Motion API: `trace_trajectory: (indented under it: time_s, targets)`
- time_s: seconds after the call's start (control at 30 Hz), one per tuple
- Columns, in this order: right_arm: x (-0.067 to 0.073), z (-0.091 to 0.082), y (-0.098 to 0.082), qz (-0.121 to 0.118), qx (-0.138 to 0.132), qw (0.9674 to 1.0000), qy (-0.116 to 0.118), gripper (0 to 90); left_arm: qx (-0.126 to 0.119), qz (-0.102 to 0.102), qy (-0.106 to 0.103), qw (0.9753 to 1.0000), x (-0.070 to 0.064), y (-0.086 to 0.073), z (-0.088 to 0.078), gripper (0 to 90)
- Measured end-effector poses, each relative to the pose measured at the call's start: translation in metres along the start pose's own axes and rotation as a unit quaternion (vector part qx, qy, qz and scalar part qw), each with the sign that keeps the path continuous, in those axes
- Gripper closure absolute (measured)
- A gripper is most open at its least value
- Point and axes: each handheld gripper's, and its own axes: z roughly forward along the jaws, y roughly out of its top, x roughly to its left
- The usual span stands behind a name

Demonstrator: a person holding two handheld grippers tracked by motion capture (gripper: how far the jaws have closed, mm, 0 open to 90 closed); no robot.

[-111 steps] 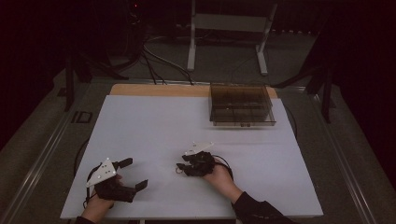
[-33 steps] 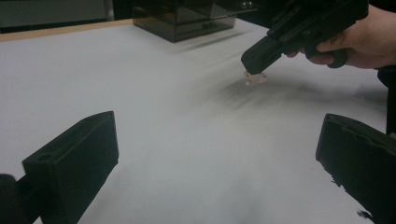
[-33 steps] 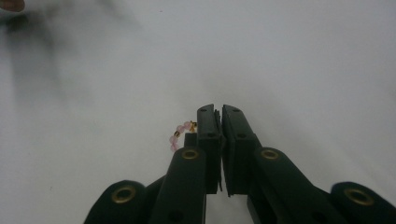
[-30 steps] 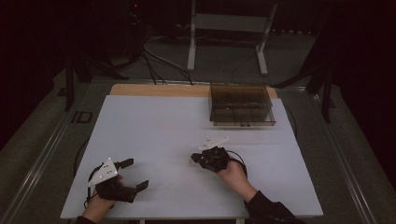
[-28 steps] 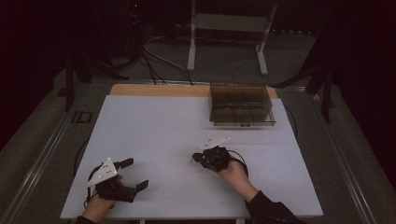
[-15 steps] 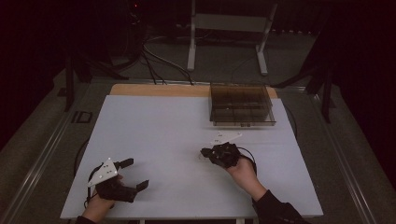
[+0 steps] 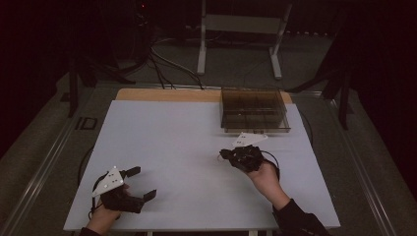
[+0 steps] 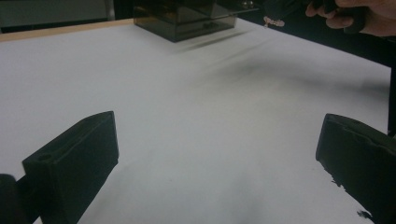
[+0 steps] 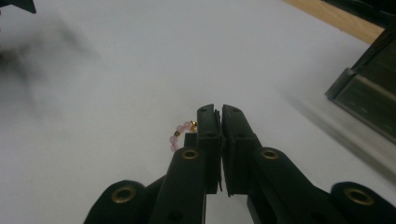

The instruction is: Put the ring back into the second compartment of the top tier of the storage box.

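Overhead, the right gripper (image 7: 227, 154) hangs above the white bench (image 7: 162, 142) just in front of the smoked box (image 7: 253, 109), forearm angled in from the lower right. Its own view shows the jaws pinched on a pink bead bracelet (image 9: 180, 134). Low at the near-left corner, the left gripper (image 7: 142, 183) gapes wide, holding nothing.

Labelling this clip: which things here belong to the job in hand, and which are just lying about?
Part of the job:
- pink bead bracelet, pinched in the shut right tool
- smoky clear compartment box near that tool

Just lying about:
- left tool, open, holding nothing
- metal stand behind the table
- floor cables
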Motion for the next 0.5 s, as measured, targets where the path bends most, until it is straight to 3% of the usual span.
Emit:
trace_trajectory:
  time_s: [0.5]
  targets:
    - [-0.016,-0.021,0.017,0.003,-0.026,0.9994,-0.022,87.7,0.001,0.0,0.0,1.0,0.001,0.0,0.0,0.0]
